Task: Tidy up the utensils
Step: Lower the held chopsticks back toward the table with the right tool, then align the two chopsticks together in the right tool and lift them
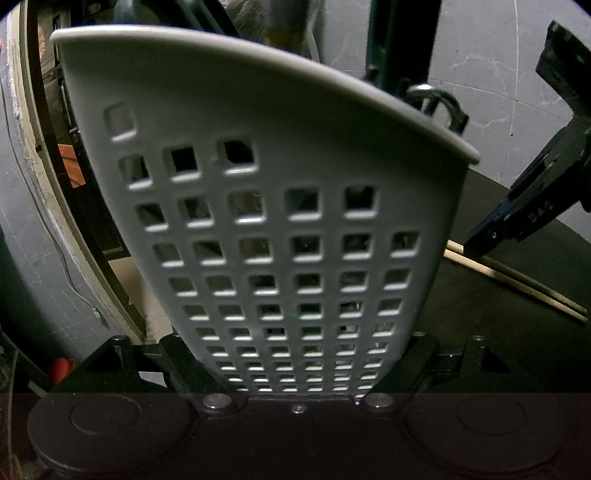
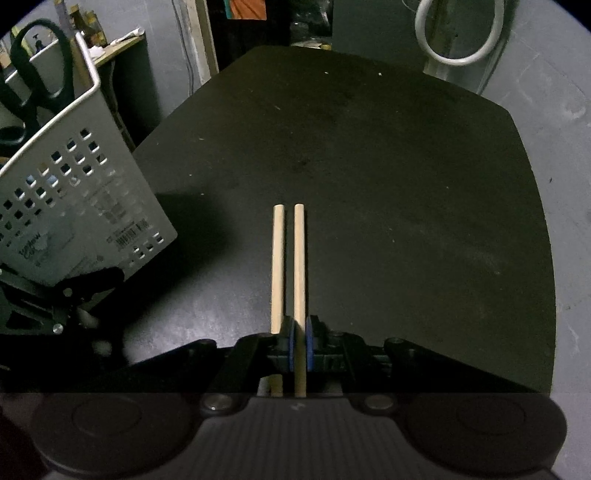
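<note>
My left gripper (image 1: 295, 369) is shut on a white perforated utensil basket (image 1: 258, 184), clamping its lower end and holding it tilted above the table. The right wrist view shows the basket (image 2: 74, 206) at the left, with black-handled scissors (image 2: 40, 66) standing in it. Two pale wooden chopsticks lie side by side on the black table (image 2: 369, 147). The right chopstick (image 2: 300, 258) runs between the blue pads of my right gripper (image 2: 300, 341), which flank it closely without clearly pressing. The left chopstick (image 2: 277, 266) lies just outside the jaws.
In the left wrist view the right gripper (image 1: 517, 221) reaches down to the chopsticks (image 1: 517, 284) at the right. A white looped cable (image 2: 458, 33) hangs beyond the table's far edge. Grey floor surrounds the table, and a cluttered shelf stands at the far left.
</note>
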Action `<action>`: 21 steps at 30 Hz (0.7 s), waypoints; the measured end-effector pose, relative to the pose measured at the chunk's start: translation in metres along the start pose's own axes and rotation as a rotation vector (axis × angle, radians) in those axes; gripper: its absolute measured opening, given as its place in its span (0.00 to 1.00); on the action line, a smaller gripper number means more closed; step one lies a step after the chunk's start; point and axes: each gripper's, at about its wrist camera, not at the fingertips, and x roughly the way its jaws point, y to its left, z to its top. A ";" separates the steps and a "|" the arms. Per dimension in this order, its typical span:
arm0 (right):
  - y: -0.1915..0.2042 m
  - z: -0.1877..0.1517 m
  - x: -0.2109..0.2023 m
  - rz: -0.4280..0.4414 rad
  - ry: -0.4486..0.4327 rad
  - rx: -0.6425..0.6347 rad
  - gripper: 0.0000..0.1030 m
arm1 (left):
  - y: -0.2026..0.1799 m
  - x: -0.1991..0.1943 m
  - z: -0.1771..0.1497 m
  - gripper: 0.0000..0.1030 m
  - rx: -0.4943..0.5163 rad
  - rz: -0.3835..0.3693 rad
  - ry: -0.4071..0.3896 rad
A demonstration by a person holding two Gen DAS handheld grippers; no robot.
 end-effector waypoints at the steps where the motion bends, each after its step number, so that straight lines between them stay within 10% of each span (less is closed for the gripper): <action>1: -0.002 0.000 -0.003 0.008 -0.008 0.018 0.28 | 0.000 0.000 0.000 0.80 -0.002 -0.001 0.000; 7: -0.010 0.006 -0.007 0.064 -0.003 0.060 0.50 | 0.002 0.001 -0.002 0.80 -0.003 -0.003 -0.001; 14: 0.005 0.022 0.014 0.044 0.049 -0.010 0.52 | 0.002 0.000 -0.002 0.80 -0.004 -0.001 -0.002; 18: 0.016 0.028 0.018 0.000 0.058 -0.048 0.14 | 0.002 0.000 -0.003 0.80 -0.009 0.000 -0.004; 21: 0.024 0.030 0.020 -0.023 0.071 -0.074 0.14 | 0.001 0.000 -0.004 0.80 -0.014 0.001 -0.004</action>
